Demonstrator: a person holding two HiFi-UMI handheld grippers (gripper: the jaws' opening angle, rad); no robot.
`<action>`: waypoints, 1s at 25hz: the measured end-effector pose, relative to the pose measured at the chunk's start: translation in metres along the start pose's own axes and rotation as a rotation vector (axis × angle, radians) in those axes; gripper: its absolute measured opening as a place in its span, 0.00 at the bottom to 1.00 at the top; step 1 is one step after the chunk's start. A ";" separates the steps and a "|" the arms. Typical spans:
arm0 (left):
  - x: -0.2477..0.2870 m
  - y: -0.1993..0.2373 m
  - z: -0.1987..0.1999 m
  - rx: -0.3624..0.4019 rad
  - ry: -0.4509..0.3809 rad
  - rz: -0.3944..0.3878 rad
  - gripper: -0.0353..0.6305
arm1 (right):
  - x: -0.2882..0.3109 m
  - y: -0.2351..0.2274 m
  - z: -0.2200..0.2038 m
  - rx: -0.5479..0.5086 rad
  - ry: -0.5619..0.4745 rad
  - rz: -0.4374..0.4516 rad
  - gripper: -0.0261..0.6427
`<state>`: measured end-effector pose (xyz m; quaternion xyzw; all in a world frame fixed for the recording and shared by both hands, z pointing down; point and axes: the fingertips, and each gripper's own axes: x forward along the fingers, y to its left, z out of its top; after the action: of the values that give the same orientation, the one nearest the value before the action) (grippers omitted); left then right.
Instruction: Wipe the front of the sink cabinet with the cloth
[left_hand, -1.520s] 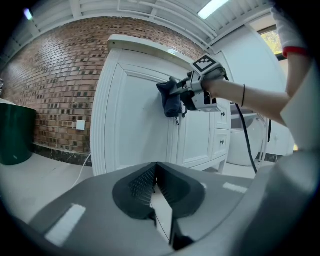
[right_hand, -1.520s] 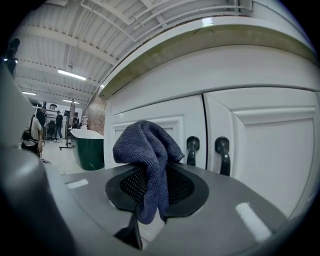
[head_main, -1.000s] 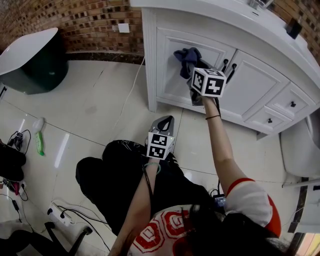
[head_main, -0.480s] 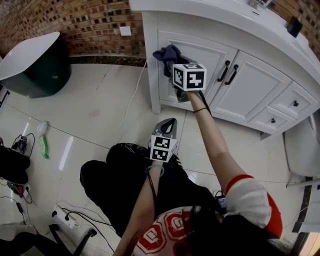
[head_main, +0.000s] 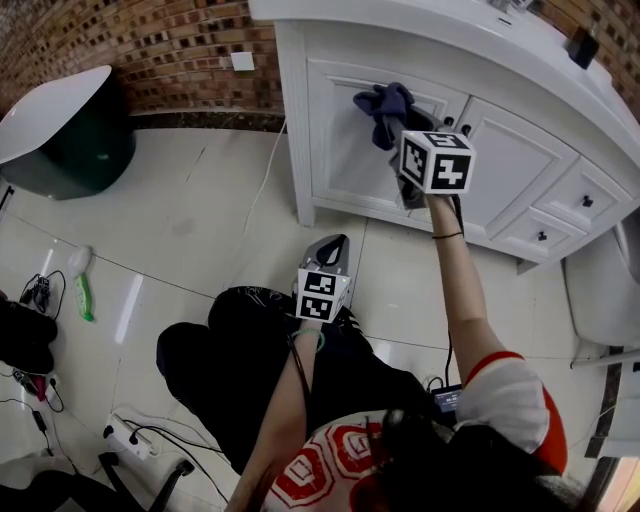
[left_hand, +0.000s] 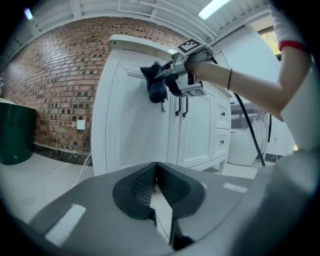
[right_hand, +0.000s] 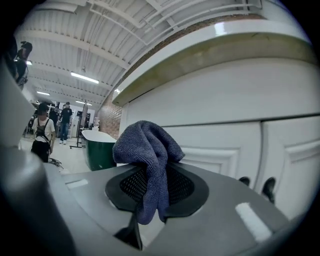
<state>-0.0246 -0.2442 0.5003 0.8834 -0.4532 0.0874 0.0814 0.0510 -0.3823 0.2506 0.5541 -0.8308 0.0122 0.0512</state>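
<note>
The right hand-held gripper (right_hand: 150, 192) pinched the cloth (right_hand: 146, 147) high against the cabinet (head_main: 345, 172), wiping seemingly midway with most of the front left, while the left hand-held gripper (left_hand: 156, 186) hung pressed together, empty.

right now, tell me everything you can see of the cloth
The cloth is dark blue-grey, with a looped towel-like weave, soft and bunched. The right tongs are shut on its middle: a rounded wad bulges past the tips and a folded tail hangs down between the pads. It is held high at the white cabinet's left door, left of the black handles; it seems to touch the door.
</note>
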 end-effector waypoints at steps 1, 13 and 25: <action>0.001 0.000 0.000 0.000 0.001 -0.001 0.05 | -0.009 -0.011 0.004 -0.007 -0.003 -0.024 0.16; 0.003 -0.003 -0.002 0.009 -0.003 -0.010 0.05 | -0.050 -0.089 0.017 -0.011 0.014 -0.199 0.16; 0.003 -0.004 0.001 0.007 -0.009 -0.010 0.05 | 0.001 -0.021 0.028 -0.005 -0.014 -0.068 0.16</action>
<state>-0.0194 -0.2440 0.5001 0.8862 -0.4490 0.0846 0.0769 0.0679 -0.3931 0.2217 0.5818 -0.8119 0.0047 0.0471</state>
